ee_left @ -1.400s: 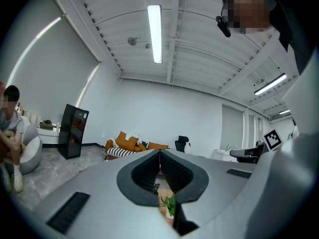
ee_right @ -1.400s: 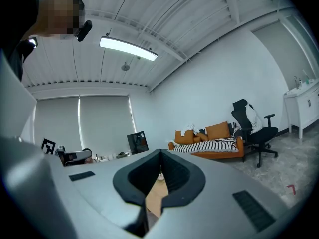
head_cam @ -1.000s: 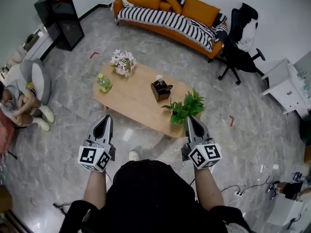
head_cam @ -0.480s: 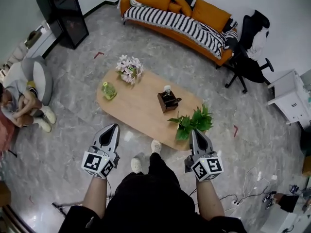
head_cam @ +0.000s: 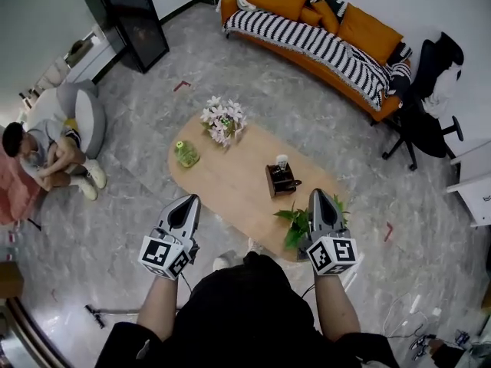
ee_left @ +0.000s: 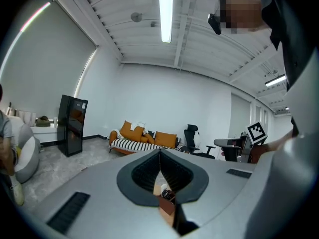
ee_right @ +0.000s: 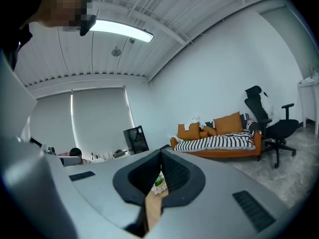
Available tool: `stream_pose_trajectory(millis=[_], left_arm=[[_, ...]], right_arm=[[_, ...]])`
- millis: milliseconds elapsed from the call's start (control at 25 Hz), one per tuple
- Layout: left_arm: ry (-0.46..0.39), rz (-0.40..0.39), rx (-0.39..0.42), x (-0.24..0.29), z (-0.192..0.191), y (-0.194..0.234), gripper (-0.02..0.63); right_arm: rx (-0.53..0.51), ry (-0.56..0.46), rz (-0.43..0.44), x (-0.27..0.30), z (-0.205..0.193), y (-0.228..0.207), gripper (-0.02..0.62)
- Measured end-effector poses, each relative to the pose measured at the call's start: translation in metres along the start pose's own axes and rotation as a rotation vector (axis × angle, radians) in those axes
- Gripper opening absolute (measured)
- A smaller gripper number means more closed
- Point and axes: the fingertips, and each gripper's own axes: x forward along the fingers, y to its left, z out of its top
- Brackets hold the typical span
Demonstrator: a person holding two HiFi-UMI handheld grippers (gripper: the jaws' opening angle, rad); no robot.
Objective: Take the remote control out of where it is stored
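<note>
at the far left of the head view a person (head_cam: 44,153) sits on the floor against a grey seat (head_cam: 86,117), and a black cabinet (head_cam: 129,15) stands by the wall behind them.

the left gripper (head_cam: 189,199) is held out low over the floor, just short of the near left edge of the table (head_cam: 226,186). in the left gripper view its jaws meet tip to tip, so the left gripper (ee_left: 160,152) is closed with nothing in it; the box (ee_left: 166,204) shows far off through the notch below the tips.

on the left end of the oval wooden table sit a small green thing (head_cam: 185,153) and, just beyond it, a bunch of pale flowers (head_cam: 222,119). near the middle of the table, towards the right, stands a brown box (head_cam: 279,181). a dark slim thing pokes out of its top and looks like the remote control (head_cam: 288,182), though it is too small to be sure; it is well apart from both grippers.

a leafy plant (head_cam: 300,222) sits at the near right edge of the table, and the right gripper (head_cam: 319,194) hangs just beside it. in the right gripper view the right gripper (ee_right: 161,153) is closed and empty too, with the flowers (ee_right: 158,181) seen through the notch.

at the back right an orange sofa (head_cam: 330,33) with a striped throw runs along the wall, and a black office chair (head_cam: 426,102) stands at its right end.
</note>
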Motion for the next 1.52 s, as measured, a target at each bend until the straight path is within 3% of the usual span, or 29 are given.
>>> stream_pose_trajectory(millis=[320,480,920,1160,1320,1520], left_arm=[[0.058,-0.048,-0.034,0.09,-0.019,-0.024,0.006],[0.106,-0.073,-0.008,0.134,-0.038,-0.029,0.006],[0.279,-0.168,0.006,0.219,-0.105,-0.029,0.008],[0.431,-0.366,0.072,0.256,-0.154,-0.066,0.016],[0.557,-0.488,0.19,0.276,-0.199,-0.102,0.161],[0.69,-0.603,0.287,0.298,-0.259,-0.135,0.186]], right_arm=[[0.014,0.054,-0.039,0.027,0.001,-0.075,0.008],[0.018,0.085,-0.066,0.035,-0.008,-0.105,0.008],[0.082,0.159,-0.202,0.011,-0.052,-0.139,0.008],[0.103,0.162,-0.264,0.008,-0.059,-0.151,0.008],[0.129,0.163,-0.316,-0.009,-0.061,-0.161,0.008],[0.2,0.176,-0.411,-0.043,-0.08,-0.177,0.008]])
